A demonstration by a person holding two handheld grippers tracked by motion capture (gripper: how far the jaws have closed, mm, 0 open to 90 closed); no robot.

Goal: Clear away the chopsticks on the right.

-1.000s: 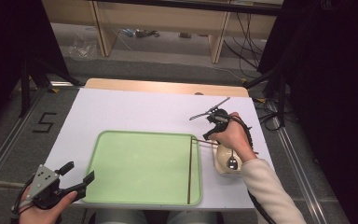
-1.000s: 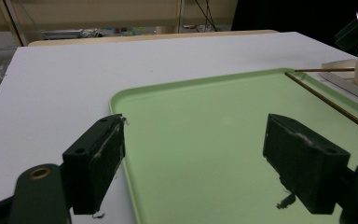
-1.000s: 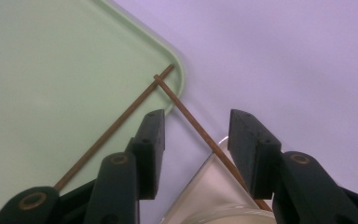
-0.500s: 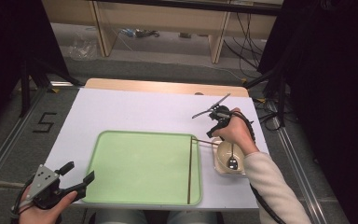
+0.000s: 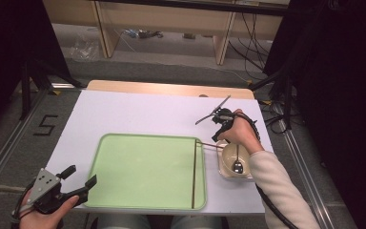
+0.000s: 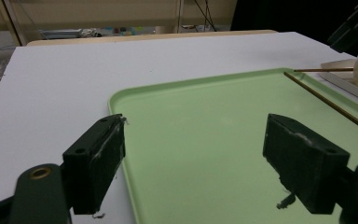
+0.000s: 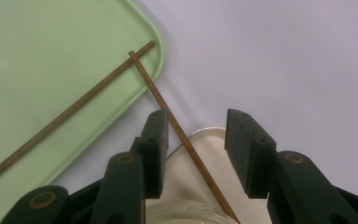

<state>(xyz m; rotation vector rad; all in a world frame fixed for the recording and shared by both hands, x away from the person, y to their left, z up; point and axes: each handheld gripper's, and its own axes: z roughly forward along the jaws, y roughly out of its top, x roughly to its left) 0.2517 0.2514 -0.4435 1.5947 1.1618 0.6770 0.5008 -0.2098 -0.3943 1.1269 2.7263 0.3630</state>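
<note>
Open white table (image 5: 138,112) beyond green tray (image 5: 143,167), free for passage. Tray floor bare save one chopstick (image 5: 194,174) along right edge. Second chopstick (image 7: 182,135) slanting between bowl (image 5: 233,162) and tray rim, blocking that gap.

A white worktop (image 5: 138,112) stands over grey floor marked with a black "5" (image 5: 46,125); cables (image 5: 255,36) trail behind.

A lab: taped floor marking (image 5: 46,125), metal rails (image 5: 9,143), loose cables (image 5: 252,36), black curtains (image 5: 333,71).
</note>
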